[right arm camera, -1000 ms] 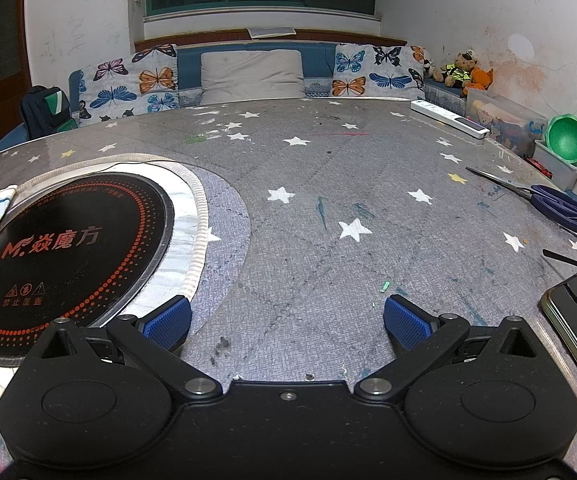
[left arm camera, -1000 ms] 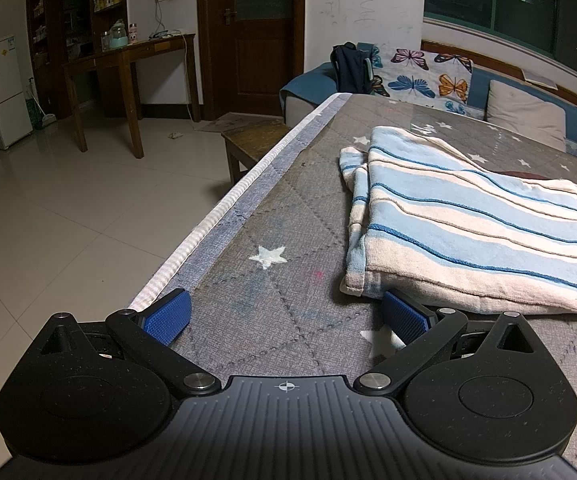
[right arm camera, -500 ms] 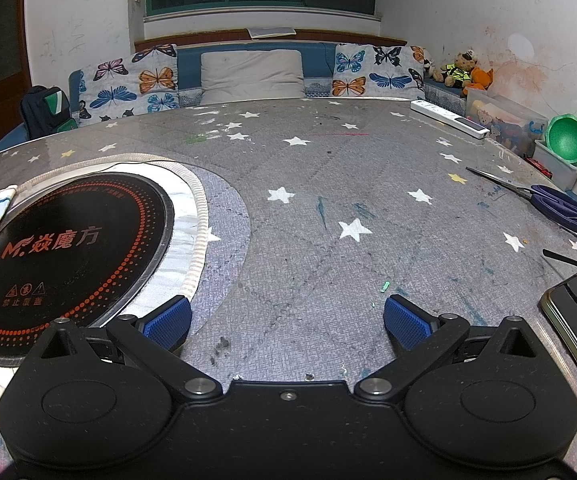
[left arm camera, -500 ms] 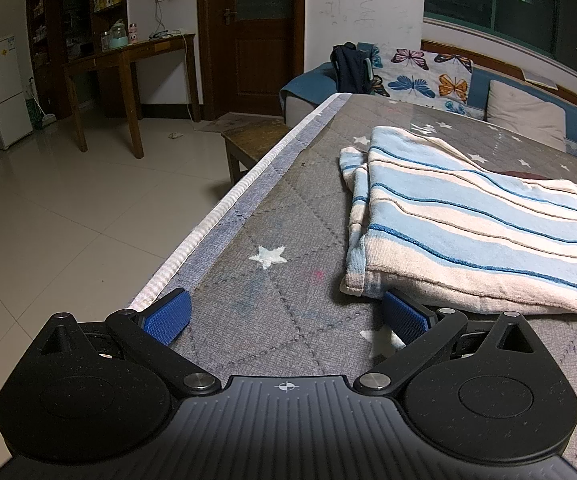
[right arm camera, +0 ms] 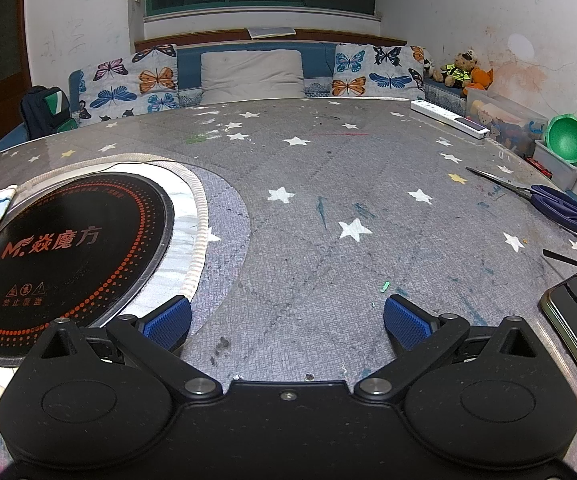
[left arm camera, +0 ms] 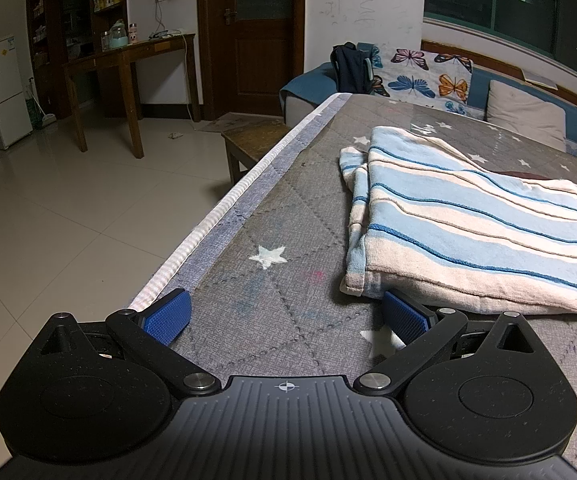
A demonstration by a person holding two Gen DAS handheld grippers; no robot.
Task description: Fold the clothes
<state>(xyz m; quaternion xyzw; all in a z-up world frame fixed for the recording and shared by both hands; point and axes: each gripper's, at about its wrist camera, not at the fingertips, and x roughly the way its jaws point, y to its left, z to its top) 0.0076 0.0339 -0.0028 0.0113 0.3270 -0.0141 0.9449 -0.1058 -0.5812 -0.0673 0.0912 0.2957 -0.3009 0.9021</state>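
Left gripper (left arm camera: 286, 316): jaws wide, empty | right gripper (right arm camera: 287, 320): jaws wide, empty | striped cloth (left arm camera: 468, 224): folded on bench (left arm camera: 288, 240), possibly touching left gripper's right pad (left arm camera: 404, 319).

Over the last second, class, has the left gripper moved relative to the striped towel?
No. The left gripper sits in the same spot, jaws open, its right fingertip at the near hem of the striped towel, the white star unchanged between.
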